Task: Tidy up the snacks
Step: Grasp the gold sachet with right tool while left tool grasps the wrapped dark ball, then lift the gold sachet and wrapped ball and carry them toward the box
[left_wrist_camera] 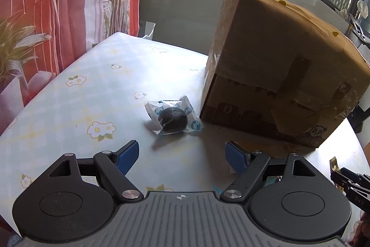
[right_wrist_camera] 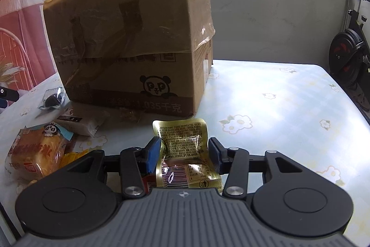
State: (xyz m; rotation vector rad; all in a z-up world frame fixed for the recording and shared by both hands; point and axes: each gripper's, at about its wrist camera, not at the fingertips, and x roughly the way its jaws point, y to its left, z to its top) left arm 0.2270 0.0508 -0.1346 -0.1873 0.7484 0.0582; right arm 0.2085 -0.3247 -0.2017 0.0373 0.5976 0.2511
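Observation:
A clear wrapper with a dark round snack [left_wrist_camera: 173, 118] lies on the flowered table beside the tall cardboard box [left_wrist_camera: 277, 66]. My left gripper [left_wrist_camera: 182, 155] is open and empty, just short of that snack. In the right wrist view my right gripper [right_wrist_camera: 185, 151] is shut on a gold foil snack packet [right_wrist_camera: 185, 149], held in front of the box [right_wrist_camera: 131, 38]. An orange bread packet [right_wrist_camera: 37, 154] and a white wrapped snack [right_wrist_camera: 78, 123] lie at the left, with the dark snack [right_wrist_camera: 52, 100] behind them.
The table [right_wrist_camera: 277, 108] has a pale checked cloth with flowers. A grey wall [right_wrist_camera: 277, 15] and windows stand behind it. An exercise bike [right_wrist_camera: 349, 54] stands at the right. Red curtain and plants [left_wrist_camera: 34, 38] are at the left.

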